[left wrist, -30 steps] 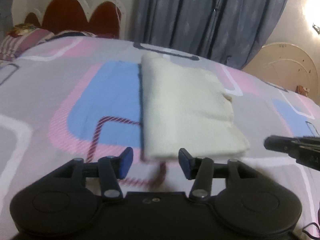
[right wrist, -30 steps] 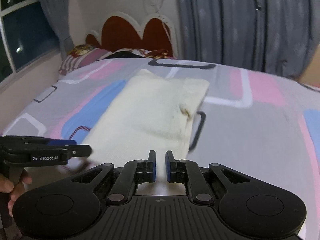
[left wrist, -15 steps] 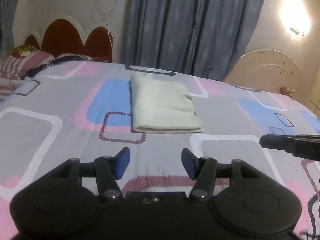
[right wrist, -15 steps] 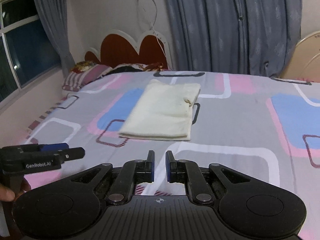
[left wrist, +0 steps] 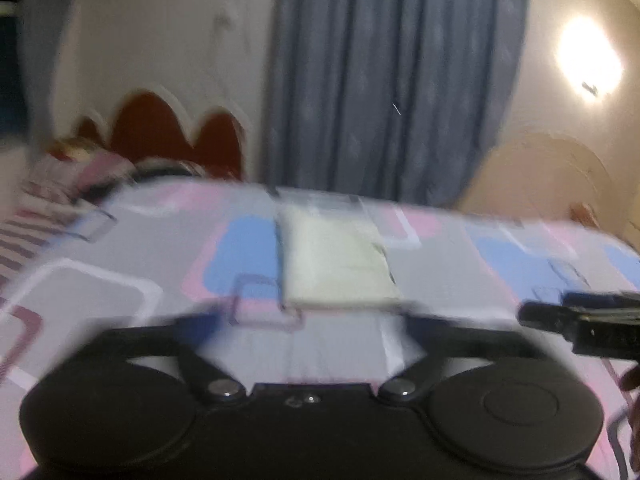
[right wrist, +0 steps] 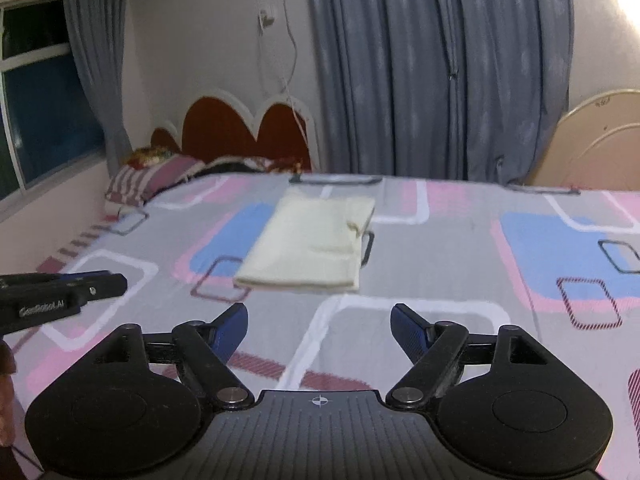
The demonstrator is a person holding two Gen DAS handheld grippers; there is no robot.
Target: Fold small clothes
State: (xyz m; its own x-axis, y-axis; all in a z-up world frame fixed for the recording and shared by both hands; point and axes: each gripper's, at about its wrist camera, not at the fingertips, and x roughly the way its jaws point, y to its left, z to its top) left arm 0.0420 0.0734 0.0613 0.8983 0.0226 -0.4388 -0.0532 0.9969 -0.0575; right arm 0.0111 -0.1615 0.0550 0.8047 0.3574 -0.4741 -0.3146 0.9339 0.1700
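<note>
Backing off is the step now: both claws have just been opening, left claw (left wrist: 308, 320) and right claw (right wrist: 319, 326) spread with nothing between them. Folded cloth (right wrist: 308, 246) lies flat mid-bed (right wrist: 440, 248) (neat enough); retreat high, snagging nothing.

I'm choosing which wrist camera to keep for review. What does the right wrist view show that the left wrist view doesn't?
Only the right wrist view: a dark window at far left, a wall cable, and sharp detail.

Only the left wrist view: a bright wall lamp; the picture is motion-blurred.

Both: the folded cream cloth lying flat on the patterned bedsheet, red headboard, grey curtain, and the left gripper and right gripper, whose jaws have just been opening, with nothing between them.
</note>
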